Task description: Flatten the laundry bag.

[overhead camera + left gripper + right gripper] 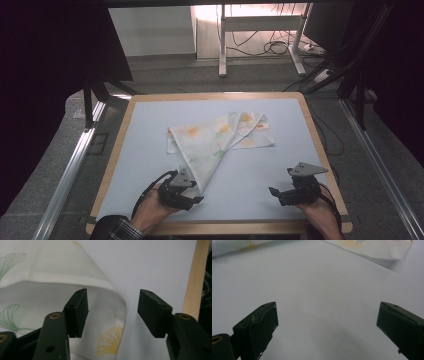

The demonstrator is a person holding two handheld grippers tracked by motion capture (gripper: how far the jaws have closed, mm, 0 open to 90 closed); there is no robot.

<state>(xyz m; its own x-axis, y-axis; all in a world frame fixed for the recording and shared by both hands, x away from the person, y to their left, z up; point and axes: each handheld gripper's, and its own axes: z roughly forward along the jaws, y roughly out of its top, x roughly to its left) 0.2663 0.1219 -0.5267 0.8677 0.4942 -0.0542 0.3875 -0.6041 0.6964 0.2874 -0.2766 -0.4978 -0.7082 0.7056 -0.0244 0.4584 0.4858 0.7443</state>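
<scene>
Where tongs [112, 312] gape: one cloth [215, 137]

The tabletop [150, 150] is a pale blue-grey sheet framed by a light wooden rim with rounded corners — the rim shows along the far edge, both sides and the near edge. One thing lies directly on it: a white cloth [220, 137] printed with orange and green leaf shapes. It sits near the middle, a little toward the far side, partly folded over itself; one corner is drawn into a narrowing tail toward the near left. The sheet itself looks smooth and flat.
</scene>
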